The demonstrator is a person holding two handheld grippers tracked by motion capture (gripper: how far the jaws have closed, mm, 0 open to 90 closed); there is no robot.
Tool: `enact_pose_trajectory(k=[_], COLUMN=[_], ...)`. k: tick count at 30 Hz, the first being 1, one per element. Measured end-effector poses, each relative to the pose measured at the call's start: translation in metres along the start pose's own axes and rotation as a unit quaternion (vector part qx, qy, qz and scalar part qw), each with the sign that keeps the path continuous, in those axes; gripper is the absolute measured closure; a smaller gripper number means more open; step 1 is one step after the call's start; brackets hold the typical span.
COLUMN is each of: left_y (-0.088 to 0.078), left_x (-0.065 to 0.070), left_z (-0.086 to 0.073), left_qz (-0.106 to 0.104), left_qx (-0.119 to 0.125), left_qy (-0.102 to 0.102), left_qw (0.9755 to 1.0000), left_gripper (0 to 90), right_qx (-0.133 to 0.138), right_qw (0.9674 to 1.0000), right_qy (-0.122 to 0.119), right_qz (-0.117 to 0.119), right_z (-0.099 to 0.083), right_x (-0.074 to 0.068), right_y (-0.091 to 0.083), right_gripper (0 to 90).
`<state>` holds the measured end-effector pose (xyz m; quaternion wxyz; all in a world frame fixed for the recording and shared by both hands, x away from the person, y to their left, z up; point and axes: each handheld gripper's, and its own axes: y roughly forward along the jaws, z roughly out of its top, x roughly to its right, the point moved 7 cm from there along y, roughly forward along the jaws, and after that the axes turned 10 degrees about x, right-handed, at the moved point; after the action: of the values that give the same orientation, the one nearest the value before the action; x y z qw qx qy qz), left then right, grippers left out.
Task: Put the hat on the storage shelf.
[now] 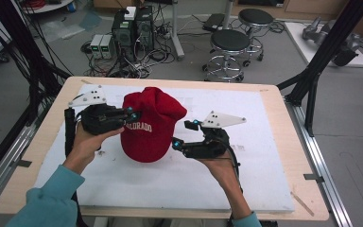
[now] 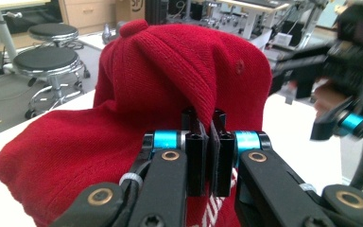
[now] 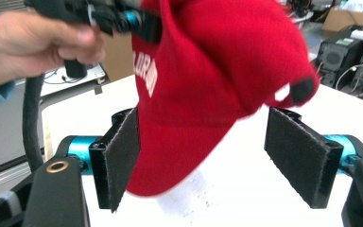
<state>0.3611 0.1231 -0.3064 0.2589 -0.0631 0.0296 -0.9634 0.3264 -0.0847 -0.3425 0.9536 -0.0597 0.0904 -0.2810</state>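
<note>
While the red knitted baseball cap with white lettering (image 1: 151, 126) hangs over the white foam-topped table (image 1: 264, 142), the left gripper (image 1: 131, 113) has its 2 jaws pressed together on a fold of the cap's fabric, near the lettered front. In the left gripper view, the 2 black pads (image 2: 196, 156) meet with only a thin pleat of red knit between them, and the cap's crown, topped with its small button, rises directly behind. The person's left hand (image 1: 87, 139) wraps the gripper body from below, teal sleeve (image 1: 52, 198) at the wrist.

Right gripper (image 1: 183, 133): jaws spread wide, pinching nothing. In the right gripper view, the 2 black felt-faced pads (image 3: 305, 153) stand well apart. The cap's brim dips between them, close beside the pad at picture left; whether it touches that pad I cannot tell. The pad at picture right is clear of the fabric. In the high view this gripper sits just beside the cap's right edge, held by the right hand (image 1: 222, 168).

Cap position: roughly mid-table, brim pointing down toward the person, lower edge near or on the white surface; contact not resolvable. Lettering partly readable, ending "LORADO".

2 black round stools (image 1: 229, 47) stand on the floor beyond the table.
</note>
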Motion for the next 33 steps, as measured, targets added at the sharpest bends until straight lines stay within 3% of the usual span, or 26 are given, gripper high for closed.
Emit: enact_pose_trajectory(k=[15,21,25,29,33], left_y=[0.003,0.009,0.009,0.008,0.009], left_x=[0.007,0.014,0.015,0.012,0.009], left_z=[0.024,0.023,0.023,0.024,0.024], left_qz=[0.000,-0.013,-0.012,-0.009,-0.006], left_qx=[0.005,0.004,0.005,0.011,0.012], left_qy=[0.019,0.021,0.024,0.021,0.019], left_qw=[0.9998,0.9997,0.9996,0.9997,0.9997], left_gripper=[87.0,87.0,87.0,86.9,86.9], right_qx=[-0.013,-0.015,-0.007,0.010,0.018], right_qw=[0.9996,0.9981,0.9965,0.9927,0.9893], right_qy=[0.022,0.040,0.056,0.071,0.066], right_qz=[0.015,0.046,0.061,0.097,0.129], right_z=[-0.012,-0.014,-0.013,-0.009,-0.007], right_x=[0.001,-0.003,-0.003,-0.006,-0.013], right_y=[0.014,0.020,0.022,0.019,0.019], right_gripper=[27.2,43.6,59.1,73.8,83.1])
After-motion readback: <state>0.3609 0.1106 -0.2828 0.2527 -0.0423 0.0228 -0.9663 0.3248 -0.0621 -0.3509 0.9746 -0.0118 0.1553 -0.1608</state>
